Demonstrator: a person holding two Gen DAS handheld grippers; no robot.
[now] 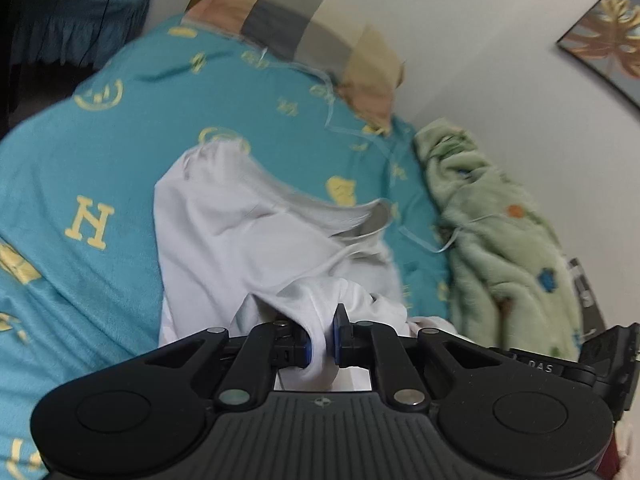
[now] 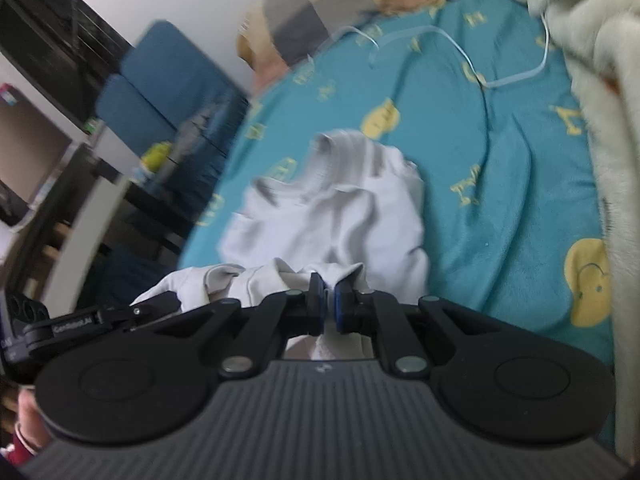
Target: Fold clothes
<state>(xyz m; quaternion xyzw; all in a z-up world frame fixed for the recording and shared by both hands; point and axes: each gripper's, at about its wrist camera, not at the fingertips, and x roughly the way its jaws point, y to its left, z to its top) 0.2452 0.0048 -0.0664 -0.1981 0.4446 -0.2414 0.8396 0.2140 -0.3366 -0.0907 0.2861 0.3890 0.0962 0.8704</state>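
Observation:
A white garment (image 1: 240, 224) lies bunched on a teal bedsheet (image 1: 80, 152) with yellow prints. My left gripper (image 1: 322, 338) is shut on a fold of its near edge, with cloth bulging between the blue pads. In the right wrist view the same white garment (image 2: 352, 208) shows its ribbed collar at the far end. My right gripper (image 2: 328, 306) is shut on another part of the near edge. The right gripper's body (image 1: 600, 356) shows at the left view's right edge, close beside the left one.
A fluffy green blanket (image 1: 500, 232) lies along the wall side of the bed. A checked pillow (image 1: 304, 28) sits at the head. A thin white cord (image 2: 460, 48) loops on the teal bedsheet (image 2: 500, 184). A blue chair (image 2: 160, 92) and dark shelving stand beside the bed.

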